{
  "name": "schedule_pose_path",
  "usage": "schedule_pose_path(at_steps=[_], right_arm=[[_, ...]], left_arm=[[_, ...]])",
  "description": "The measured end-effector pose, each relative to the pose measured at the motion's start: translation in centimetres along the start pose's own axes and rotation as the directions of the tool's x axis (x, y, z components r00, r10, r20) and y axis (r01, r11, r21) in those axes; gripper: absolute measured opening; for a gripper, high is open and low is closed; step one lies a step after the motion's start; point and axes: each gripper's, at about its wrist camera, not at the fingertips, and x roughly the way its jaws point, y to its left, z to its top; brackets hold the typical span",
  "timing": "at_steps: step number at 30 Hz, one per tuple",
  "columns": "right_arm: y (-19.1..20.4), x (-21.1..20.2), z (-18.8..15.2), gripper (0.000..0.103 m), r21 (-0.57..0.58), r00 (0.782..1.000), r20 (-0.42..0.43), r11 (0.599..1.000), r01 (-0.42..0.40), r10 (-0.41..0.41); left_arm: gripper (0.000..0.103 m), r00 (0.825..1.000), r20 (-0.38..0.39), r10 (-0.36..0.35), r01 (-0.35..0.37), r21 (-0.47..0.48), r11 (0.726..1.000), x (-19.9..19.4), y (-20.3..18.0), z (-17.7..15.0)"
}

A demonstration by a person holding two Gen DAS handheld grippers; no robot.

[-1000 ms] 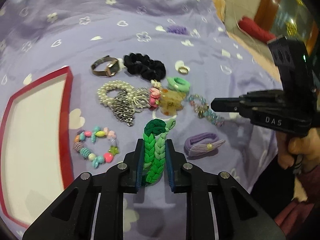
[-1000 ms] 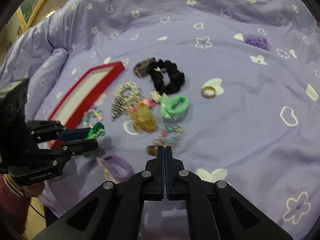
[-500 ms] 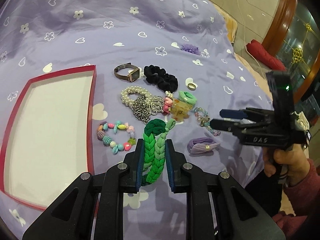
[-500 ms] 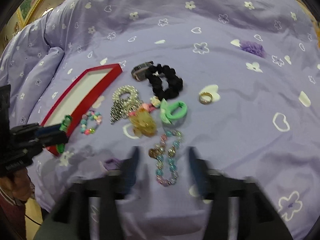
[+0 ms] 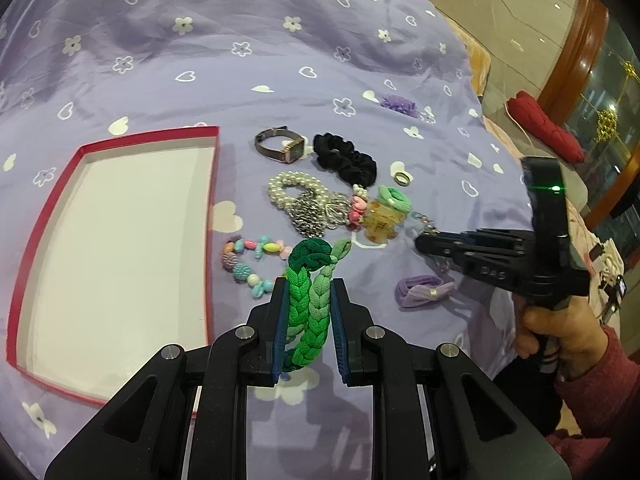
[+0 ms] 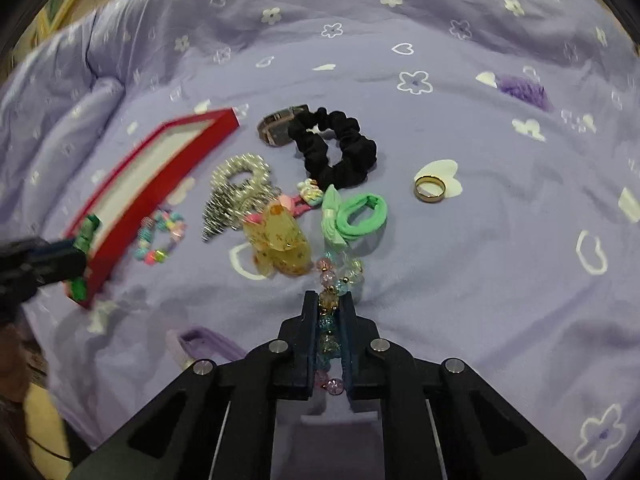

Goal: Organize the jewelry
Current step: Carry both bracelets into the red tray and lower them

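The left hand-held gripper (image 5: 307, 312) clasps a green braided hair band (image 5: 310, 300), with the red tray (image 5: 120, 240) off to its left on the bed (image 5: 200, 60). The right hand-held gripper (image 6: 329, 312) has just been closing and now pinches a pastel crystal bead bracelet (image 6: 330, 308); a yellow hair claw (image 6: 280, 240) lies just ahead of it.

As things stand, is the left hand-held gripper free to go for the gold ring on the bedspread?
Probably not yet. The left hand-held gripper is shut on the green braided band, so its jaws are occupied. The gold ring lies apart from the other pieces, uncovered, but the pile sits between it and the gripper.
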Motion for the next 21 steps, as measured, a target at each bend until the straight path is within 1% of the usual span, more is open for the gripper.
schedule_pose_path(at_steps=[4, 7, 11, 16, 21], right_arm=[[0.8, -1.7, 0.4, 0.009, 0.006, 0.999, 0.031, 0.999, -0.043, 0.043], [2.2, -2.6, 1.2, 0.009, -0.007, 0.996, 0.054, 0.997, -0.074, 0.074], [4.8, -2.9, 2.9, 0.009, -0.038, 0.986, 0.067, 0.988, -0.150, 0.153], [8.8, -1.6, 5.1, 0.009, -0.095, 0.972, 0.061, 0.970, -0.223, 0.229], [12.4, 1.0, 7.4, 0.009, -0.126, 0.954, 0.042, 0.949, -0.289, 0.296]], left_arm=[[0.018, 1.000, 0.018, 0.016, -0.016, -0.020, 1.000, -0.7, 0.9, 0.1], [0.018, 0.999, 0.033, 0.037, -0.036, -0.041, 0.999, -1.4, 1.8, 0.0], [0.018, 0.997, 0.045, 0.069, -0.065, -0.074, 0.995, -2.3, 3.4, 0.0], [0.018, 0.991, 0.046, 0.122, -0.116, -0.112, 0.987, -3.0, 6.1, 0.2], [0.018, 0.985, 0.041, 0.170, -0.163, -0.143, 0.976, -2.9, 8.9, 1.2]])
